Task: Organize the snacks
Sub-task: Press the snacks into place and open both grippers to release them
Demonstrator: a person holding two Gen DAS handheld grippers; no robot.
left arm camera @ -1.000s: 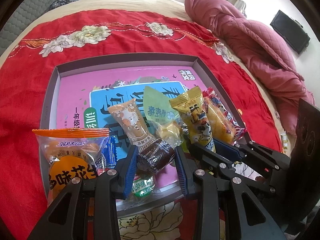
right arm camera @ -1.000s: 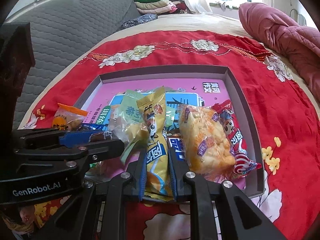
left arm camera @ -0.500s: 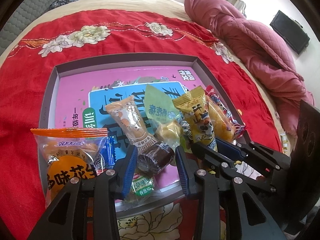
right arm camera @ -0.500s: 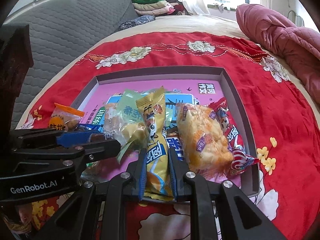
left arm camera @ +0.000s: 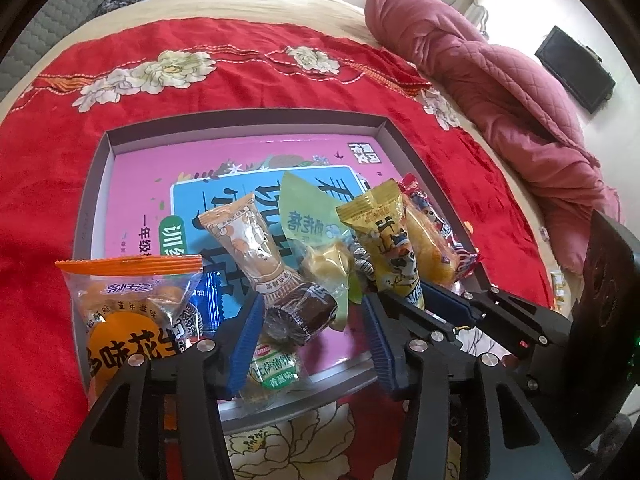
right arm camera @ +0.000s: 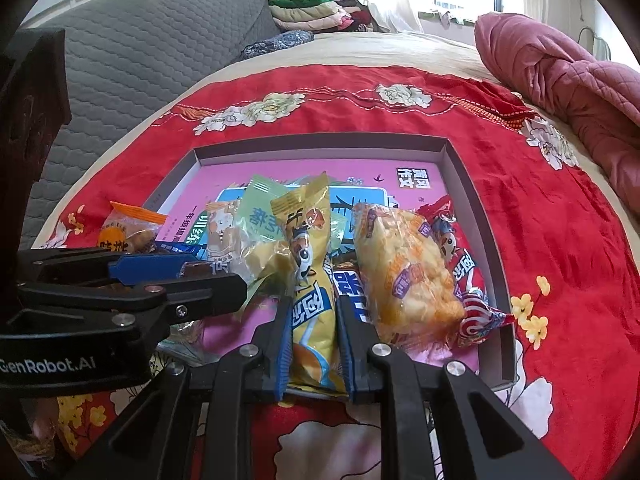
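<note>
Two glossy crinkled packets were gripped: yellow tube packet (right arm camera: 310,280) clamped by right gripper (right arm camera: 312,344); left gripper (left arm camera: 308,344) was just opening around brown cake packet (left arm camera: 280,296), pads apart; lower ends hidden.

Surface: bed (right arm camera: 360,50) under a red floral cloth (right arm camera: 560,216).
Centre of cloth: grey shallow tray (left arm camera: 94,184), holding the snacks.
2 o'clock of tray: crumpled pink quilt (left arm camera: 500,80), on the bed.
11 o'clock, far end: folded clothes (right arm camera: 308,8), dark patterned pillow (right arm camera: 280,42).
</note>
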